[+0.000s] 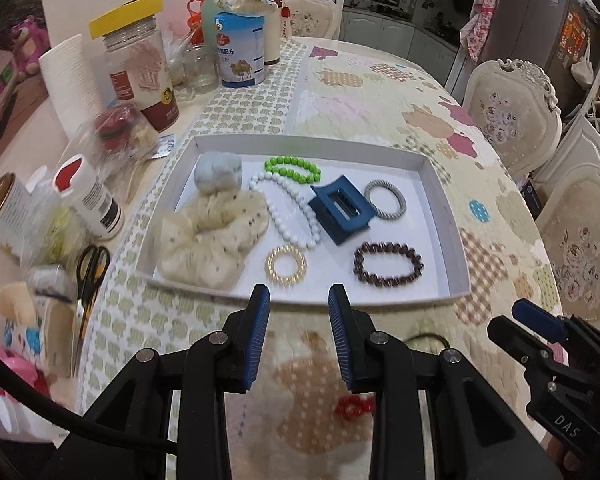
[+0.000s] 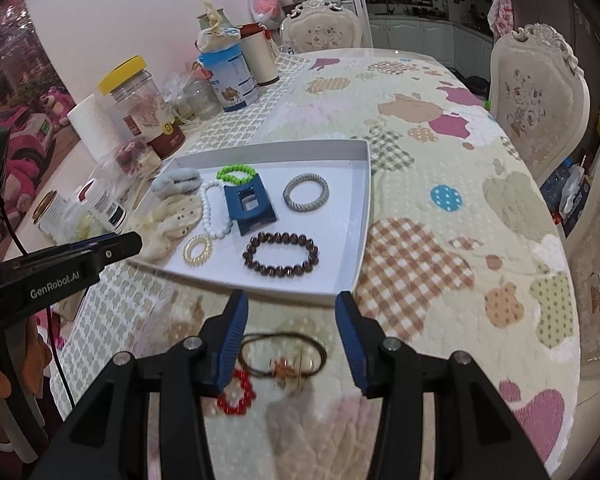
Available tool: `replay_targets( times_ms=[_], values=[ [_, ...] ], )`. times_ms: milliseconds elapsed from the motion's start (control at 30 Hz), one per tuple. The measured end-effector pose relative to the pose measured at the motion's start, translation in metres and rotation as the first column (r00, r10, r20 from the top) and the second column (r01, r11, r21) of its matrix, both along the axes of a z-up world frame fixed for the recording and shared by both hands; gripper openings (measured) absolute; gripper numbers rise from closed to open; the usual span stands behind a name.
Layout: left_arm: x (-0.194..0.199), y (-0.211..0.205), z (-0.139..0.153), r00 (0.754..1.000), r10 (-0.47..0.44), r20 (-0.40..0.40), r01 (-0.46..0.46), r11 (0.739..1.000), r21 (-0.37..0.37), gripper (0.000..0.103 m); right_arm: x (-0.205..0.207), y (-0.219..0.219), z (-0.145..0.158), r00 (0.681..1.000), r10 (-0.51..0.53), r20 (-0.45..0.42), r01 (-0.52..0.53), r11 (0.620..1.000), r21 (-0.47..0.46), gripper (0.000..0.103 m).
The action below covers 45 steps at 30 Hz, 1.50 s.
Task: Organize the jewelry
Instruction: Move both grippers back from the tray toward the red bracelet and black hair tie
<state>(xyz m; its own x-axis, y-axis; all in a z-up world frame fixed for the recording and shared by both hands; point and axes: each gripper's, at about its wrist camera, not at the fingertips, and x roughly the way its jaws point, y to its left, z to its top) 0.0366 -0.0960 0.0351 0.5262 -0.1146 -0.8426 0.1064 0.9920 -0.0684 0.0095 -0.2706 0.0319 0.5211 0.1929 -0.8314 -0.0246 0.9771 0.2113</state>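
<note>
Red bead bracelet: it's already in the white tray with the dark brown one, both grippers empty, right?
Not quite. The red bead bracelet still lies on the tablecloth outside the white tray, as the right wrist view shows. The dark brown bracelet is inside, and both grippers are empty.

glossy white beads (image 1: pixel 288 208); matt quilted tablecloth (image 1: pixel 380 92).

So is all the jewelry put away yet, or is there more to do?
Mostly done. The shallow white tray already holds the brown bead bracelet, blue plastic hair claw, white bead necklace and others. Nothing is in hand: both the left tool and right tool are open and empty. Still on the tablecloth: the red bead bracelet and the thin brown hair tie.
</note>
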Motion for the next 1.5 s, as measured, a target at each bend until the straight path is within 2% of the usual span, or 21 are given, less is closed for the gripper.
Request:
replay_targets(
  times_ms=[467,900,1067,1200,1333,1500],
  values=[
    [-0.049,-0.010,0.000,1.000,0.007,0.007,-0.007,1.000,0.005,0.030,-0.042,-0.004,0.015,0.999,0.027,0.021,-0.027,1.000,-0.017,0.048],
    [-0.064,-0.018,-0.008,1.000,0.005,-0.012,-0.004,1.000,0.013,0.030,-0.057,-0.014,0.010,1.000,0.028,0.009,-0.028,1.000,-0.010,0.049],
    [-0.062,-0.011,-0.017,0.998,0.002,-0.064,-0.005,0.999,-0.053,0.030,-0.060,-0.017,0.004,1.000,0.028,-0.006,-0.028,1.000,-0.008,0.049],
    [-0.060,-0.008,-0.035,0.990,-0.021,-0.137,0.005,0.993,-0.122,0.036,-0.061,-0.020,-0.005,0.999,0.028,-0.026,-0.028,1.000,-0.002,0.049],
    [-0.062,-0.016,-0.052,0.981,-0.069,-0.183,0.046,0.990,-0.131,0.039,-0.059,-0.021,-0.020,0.997,0.036,-0.061,-0.036,0.999,0.002,0.049],
    [-0.064,-0.028,-0.064,0.969,-0.144,-0.201,0.121,0.985,-0.123,0.049,-0.053,-0.021,-0.038,0.994,0.045,-0.096,-0.045,0.999,0.003,0.049]
  ],
)
